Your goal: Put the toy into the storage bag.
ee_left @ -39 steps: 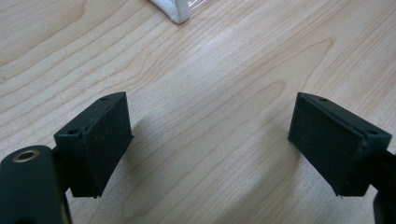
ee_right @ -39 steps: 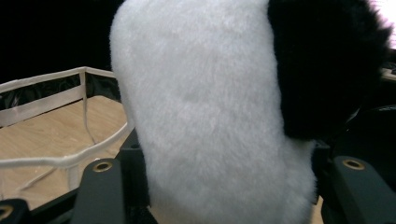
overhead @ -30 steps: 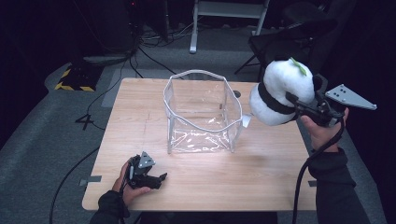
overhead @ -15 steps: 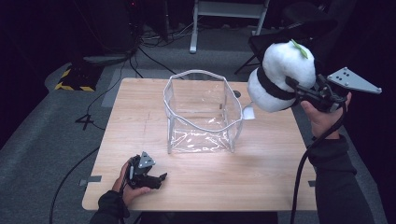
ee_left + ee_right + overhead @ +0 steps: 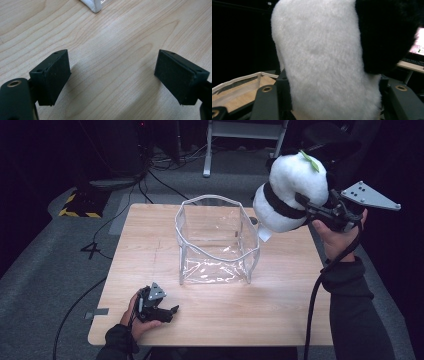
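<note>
My right gripper (image 5: 300, 205) clenches the plush panda (image 5: 290, 192) in the air, just right of the clear bin's (image 5: 216, 240) rim. My left gripper (image 5: 172, 311) rests released on the table (image 5: 280, 320), near-left of the bin.

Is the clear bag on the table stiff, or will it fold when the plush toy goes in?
The bag probably flexes: its rim is wavy and its film wrinkled. It seems light and might slide or tip if the toy hits a wall.

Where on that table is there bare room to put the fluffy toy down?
Bare wood lies left of the clear bag, right of it under the plush toy, and along the near edge beside the left gripper. The table's middle is taken.
</note>
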